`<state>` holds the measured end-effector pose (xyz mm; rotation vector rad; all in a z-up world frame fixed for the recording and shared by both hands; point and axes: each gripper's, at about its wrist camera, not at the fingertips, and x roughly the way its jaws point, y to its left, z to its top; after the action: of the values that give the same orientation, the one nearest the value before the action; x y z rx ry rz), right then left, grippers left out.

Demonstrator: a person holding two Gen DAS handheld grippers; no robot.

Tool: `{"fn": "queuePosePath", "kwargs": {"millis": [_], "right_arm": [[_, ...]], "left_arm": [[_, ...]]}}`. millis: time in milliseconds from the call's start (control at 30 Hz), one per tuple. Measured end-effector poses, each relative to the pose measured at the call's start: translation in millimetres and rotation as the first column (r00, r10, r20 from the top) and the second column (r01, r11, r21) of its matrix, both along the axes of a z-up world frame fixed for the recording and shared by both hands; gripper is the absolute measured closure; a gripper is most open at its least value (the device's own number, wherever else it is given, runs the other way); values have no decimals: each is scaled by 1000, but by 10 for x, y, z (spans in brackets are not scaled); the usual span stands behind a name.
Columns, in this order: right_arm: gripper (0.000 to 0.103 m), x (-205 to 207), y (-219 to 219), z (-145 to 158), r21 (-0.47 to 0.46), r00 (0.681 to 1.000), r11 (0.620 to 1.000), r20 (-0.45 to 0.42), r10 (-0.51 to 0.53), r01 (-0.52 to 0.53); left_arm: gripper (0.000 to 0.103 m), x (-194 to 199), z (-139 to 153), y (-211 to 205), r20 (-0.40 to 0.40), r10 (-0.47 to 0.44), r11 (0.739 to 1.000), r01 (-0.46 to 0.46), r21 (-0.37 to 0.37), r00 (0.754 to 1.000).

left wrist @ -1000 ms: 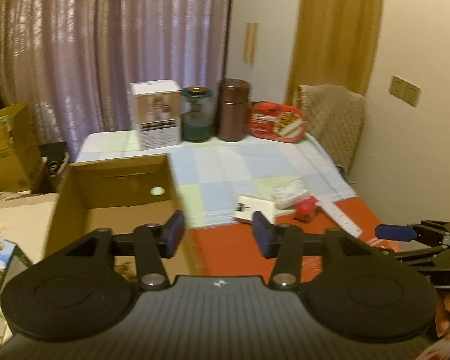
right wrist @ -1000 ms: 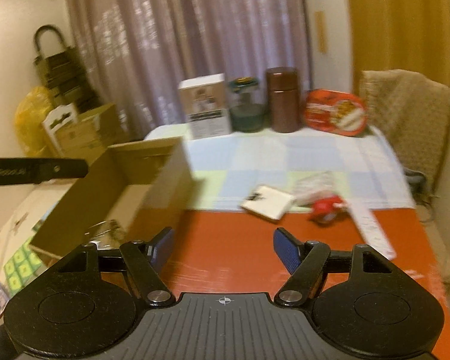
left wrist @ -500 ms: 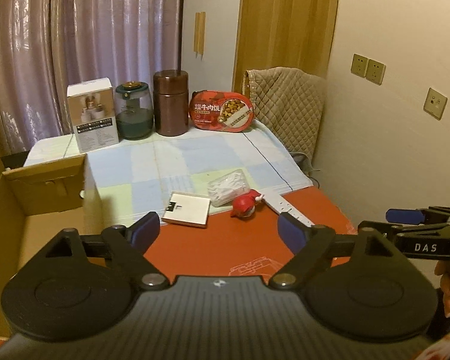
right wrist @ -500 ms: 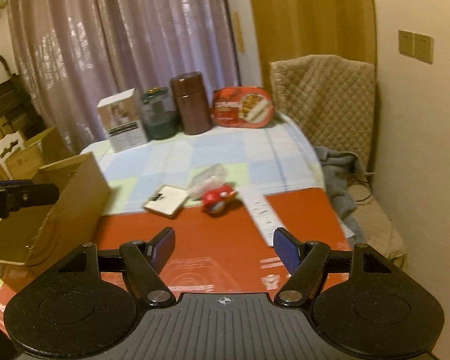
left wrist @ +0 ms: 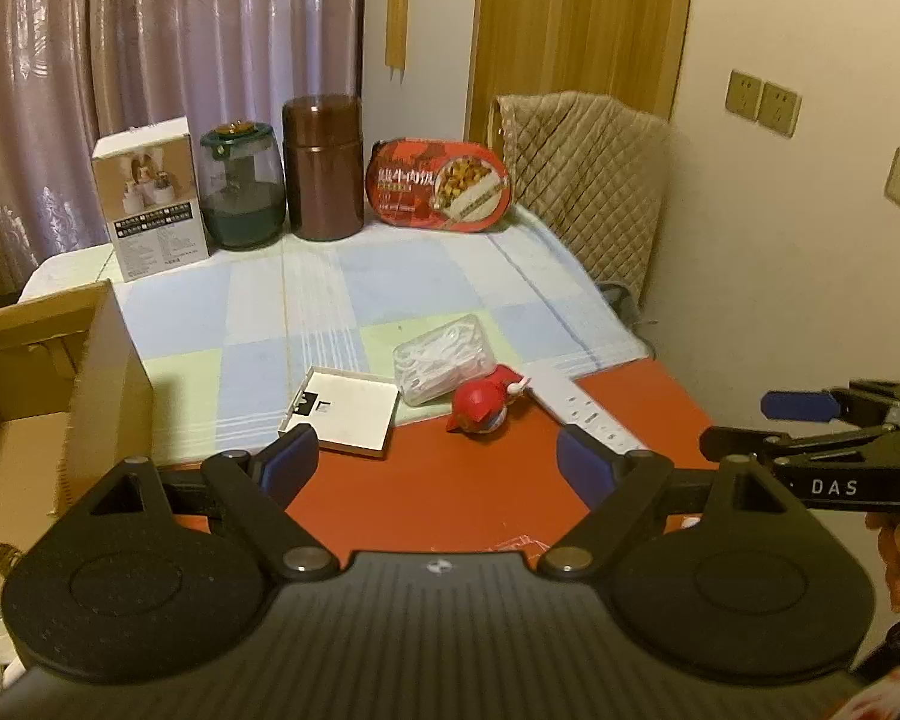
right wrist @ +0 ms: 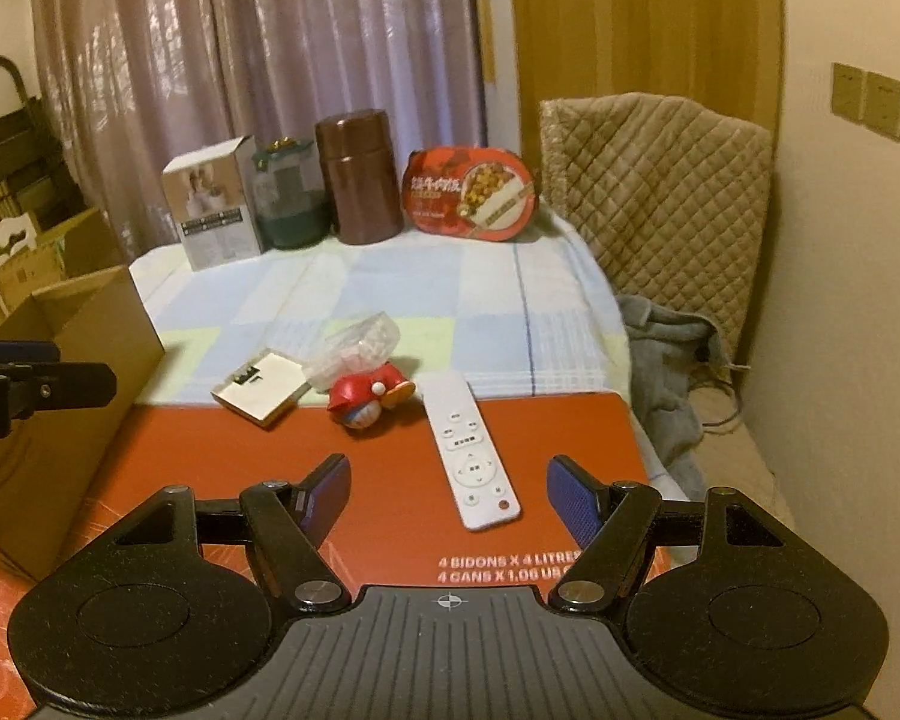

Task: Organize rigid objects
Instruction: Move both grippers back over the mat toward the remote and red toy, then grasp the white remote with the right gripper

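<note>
**Two empty grippers over a table of small things to put away**

The biggest thing is the table [left wrist: 282, 300] with its checked cloth, and a red board [right wrist: 390, 480] lies on its near part. To the left sits an open cardboard box [left wrist: 108, 372]. My guess is that the small things go in there.

At the back of the table stand a white carton [left wrist: 150, 198], a green glass jar [left wrist: 243, 186], a brown canister [left wrist: 324, 168] and a red food tub [left wrist: 441, 186], all in a row.

The loose things lie close together in the middle. The white remote [right wrist: 471, 450] lies flat on the red board. The flat white box [left wrist: 342, 414] rests half on the cloth and half on the board. A clear plastic pack [left wrist: 444, 357] sits just behind the little red toy [left wrist: 480, 408].

The left gripper [left wrist: 438, 459] has its jaws wide and nothing is between them. The right gripper [right wrist: 450, 495] is also apart and empty, with the remote just ahead of it.

To do this step well, I would pick one thing at a time. The remote is thin and flat, so the fingers should come down on its two long sides. The toy is round and may roll, so go slowly and squeeze it in the middle.
</note>
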<state>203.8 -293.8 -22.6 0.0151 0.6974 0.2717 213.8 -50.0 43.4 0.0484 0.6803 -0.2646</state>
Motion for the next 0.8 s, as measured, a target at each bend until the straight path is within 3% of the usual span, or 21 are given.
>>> {"fn": "queuePosePath", "kwargs": {"millis": [300,567,800], "right_arm": [[35,534,64,-565,-51,995,994,6,97,-97],[45,957,172,-931,-124,987,979,6,163,-161],[51,1222,180,-1145,-109,985,979,-40,168,-171]], "left_arm": [[19,365,-493,-92,-20,8,1000,-7,11,1000],[19,601,-783,-181,0,-10,1000,10,17,1000],[19,761,-995,-248,3,-26,1000,26,10,1000]]}}
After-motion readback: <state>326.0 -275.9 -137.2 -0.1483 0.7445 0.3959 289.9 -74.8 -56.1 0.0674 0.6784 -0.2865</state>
